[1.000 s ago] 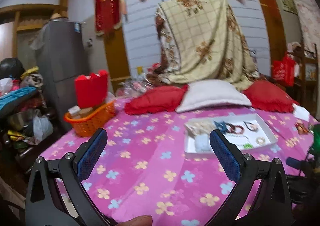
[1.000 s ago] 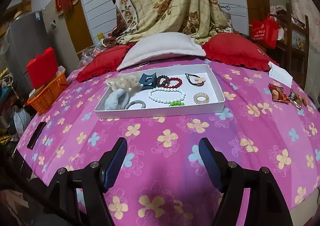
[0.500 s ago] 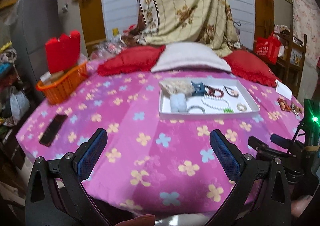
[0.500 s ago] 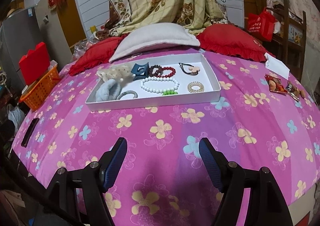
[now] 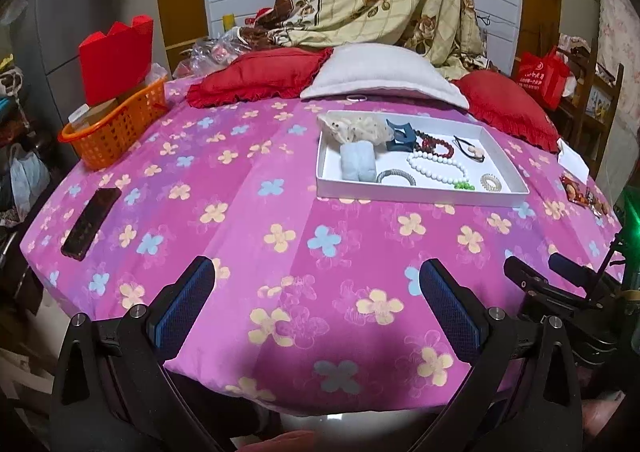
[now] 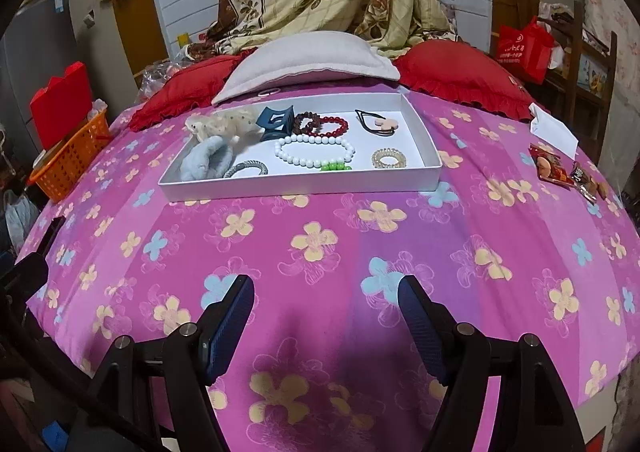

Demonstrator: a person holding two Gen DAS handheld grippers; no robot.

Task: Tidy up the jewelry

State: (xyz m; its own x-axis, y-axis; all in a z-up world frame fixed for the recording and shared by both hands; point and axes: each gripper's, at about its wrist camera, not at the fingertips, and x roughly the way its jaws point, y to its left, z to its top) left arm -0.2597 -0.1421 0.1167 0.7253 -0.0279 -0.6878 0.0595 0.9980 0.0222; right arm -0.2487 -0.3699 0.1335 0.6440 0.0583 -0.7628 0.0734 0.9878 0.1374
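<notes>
A white tray [image 6: 296, 187] sits on the pink flowered bedspread [image 6: 328, 244], also seen as the white tray [image 5: 416, 197] in the left wrist view. In it lie a white bead bracelet [image 6: 316, 152] with green beads, red and brown bead bracelets [image 6: 322, 125], a dark blue hair claw [image 6: 276, 122], a pale blue scrunchie [image 6: 208, 162], a cream scrunchie [image 6: 224, 122], a silver hair tie [image 6: 246, 169], a gold spiral tie [image 6: 389, 158] and a black tie with a pink flower [image 6: 378, 123]. My right gripper [image 6: 326, 292] is open, well short of the tray. My left gripper [image 5: 316, 276] is open too, empty.
An orange basket [image 5: 116, 124] with a red box stands at the bed's left edge. A dark remote [image 5: 91, 221] lies on the left. Red cushions [image 5: 256, 78] and a white pillow [image 5: 380, 72] line the far side. Snack packets [image 6: 560, 172] and a white paper [image 6: 554, 128] lie right.
The left gripper has tipped downward and sunk, so its view went from the far wall to the bedspread and tray. The right gripper's view has barely shifted. Both stay open.
</notes>
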